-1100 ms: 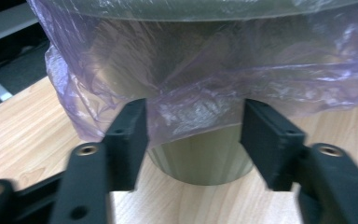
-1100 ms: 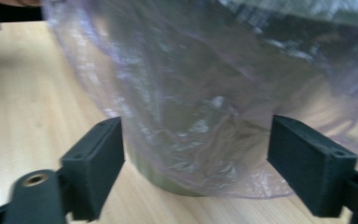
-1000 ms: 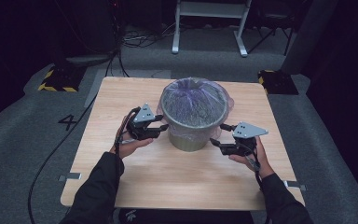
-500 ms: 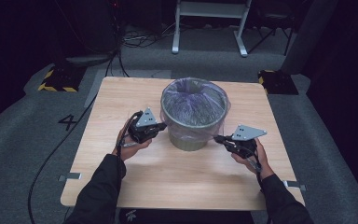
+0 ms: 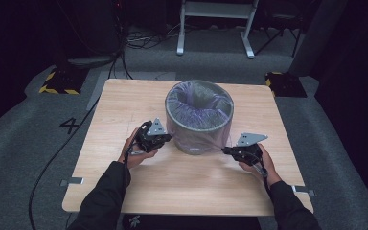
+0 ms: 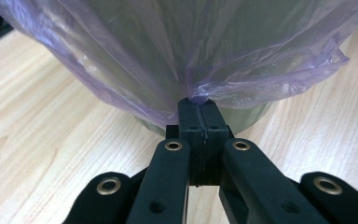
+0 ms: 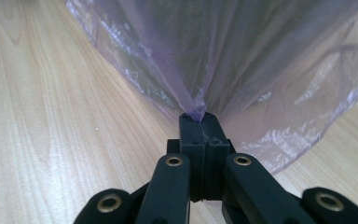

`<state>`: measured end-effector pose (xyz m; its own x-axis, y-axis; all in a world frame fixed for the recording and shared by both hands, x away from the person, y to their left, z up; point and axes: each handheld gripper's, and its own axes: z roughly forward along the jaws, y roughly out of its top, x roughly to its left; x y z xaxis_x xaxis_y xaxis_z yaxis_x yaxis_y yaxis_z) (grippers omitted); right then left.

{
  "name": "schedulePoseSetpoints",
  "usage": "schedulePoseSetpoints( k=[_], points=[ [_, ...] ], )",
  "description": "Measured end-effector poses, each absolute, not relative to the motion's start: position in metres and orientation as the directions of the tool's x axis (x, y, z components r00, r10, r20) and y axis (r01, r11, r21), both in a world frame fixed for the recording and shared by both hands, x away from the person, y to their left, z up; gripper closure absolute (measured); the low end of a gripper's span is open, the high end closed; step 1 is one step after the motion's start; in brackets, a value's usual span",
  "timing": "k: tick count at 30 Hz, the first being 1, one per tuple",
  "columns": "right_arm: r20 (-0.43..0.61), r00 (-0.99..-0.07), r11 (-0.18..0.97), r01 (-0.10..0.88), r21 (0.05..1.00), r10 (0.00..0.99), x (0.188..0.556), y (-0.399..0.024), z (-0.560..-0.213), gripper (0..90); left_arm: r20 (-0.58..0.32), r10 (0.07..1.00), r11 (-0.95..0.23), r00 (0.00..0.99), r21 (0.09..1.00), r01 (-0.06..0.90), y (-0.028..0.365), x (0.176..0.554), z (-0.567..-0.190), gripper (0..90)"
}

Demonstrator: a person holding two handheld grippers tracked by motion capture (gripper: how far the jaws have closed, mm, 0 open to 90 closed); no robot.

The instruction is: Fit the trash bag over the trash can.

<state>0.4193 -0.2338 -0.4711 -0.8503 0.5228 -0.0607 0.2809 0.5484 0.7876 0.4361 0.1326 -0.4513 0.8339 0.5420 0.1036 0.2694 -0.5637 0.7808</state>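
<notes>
A grey round bin (image 5: pixel 197 143) stands in the middle of the wooden table (image 5: pixel 124 105), lined with a thin purple plastic bag (image 5: pixel 199 103) whose edge hangs down over its outside. My left gripper (image 5: pixel 168 139) is low at the bin's left side, shut on a pinch of the bag's film (image 6: pixel 200 95). My right gripper (image 5: pixel 225 150) is low at the bin's right side, shut on the bag's hem (image 7: pixel 196 109). In both gripper views the film fans out tight from the closed jaws. Each gripper (image 6: pixel 198 105) (image 7: pixel 200 119) sits just above the tabletop.
The table's front half (image 5: pixel 187 187) is bare wood between the person's forearms. Beyond the table lie grey floor mats, cables and a white frame (image 5: pixel 215 24). Yellow-black striped blocks (image 5: pixel 57 81) sit at the far corners.
Both grippers have closed on the bag's film and sunk along the bin's sides toward the tabletop, drawing the bag's edge down with them.
</notes>
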Motion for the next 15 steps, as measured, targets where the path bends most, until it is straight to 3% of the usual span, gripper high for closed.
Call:
schedulePoseSetpoints(
  k=[15],
  points=[
    [-0.022,-0.797,0.500,0.357,0.789,0.604,0.443,-0.237,-0.491,90.0,0.066,0.576,-0.559,0.815,0.759,0.334,0.131,0.453,-0.473,88.6]
  ],
)
